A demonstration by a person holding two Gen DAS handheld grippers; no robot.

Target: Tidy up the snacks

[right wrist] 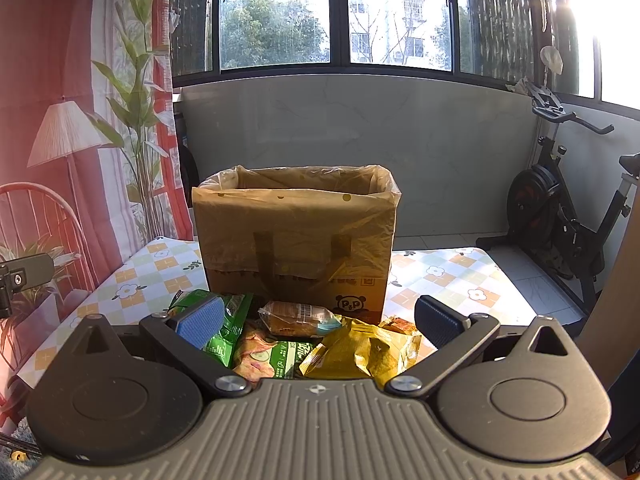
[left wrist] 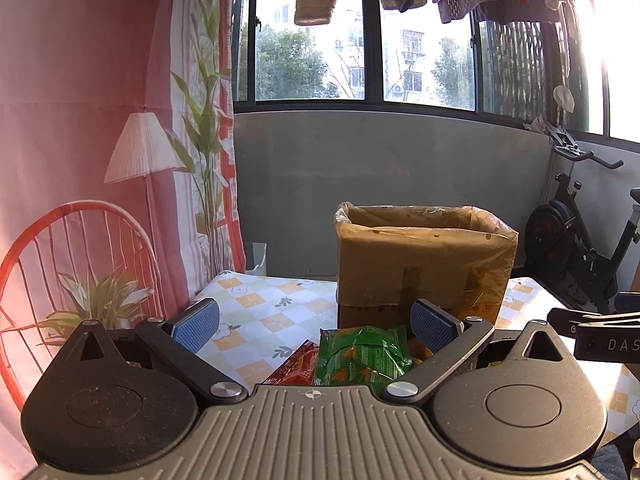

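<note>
Left gripper (left wrist: 316,326) hovered with jaws spread wide and empty; a red packet (left wrist: 294,368) and green snack bag (left wrist: 362,356) lay between its fingers, the lined cardboard box (left wrist: 420,260) just beyond. Right gripper (right wrist: 320,322) likewise gaped, empty, over a clear-wrapped pastry (right wrist: 298,318) and yellow bag (right wrist: 360,354). The box blocked the way ahead; an exercise bike (right wrist: 560,216) stood far right.

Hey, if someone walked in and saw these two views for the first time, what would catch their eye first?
Most likely the tall cardboard box, lined with a plastic bag, standing in the middle of the checkered table. Next, the pile of snacks just in front of it: a green packet, a clear-wrapped pastry and a yellow packet. The left gripper and right gripper are both open, hovering over that pile.
</note>
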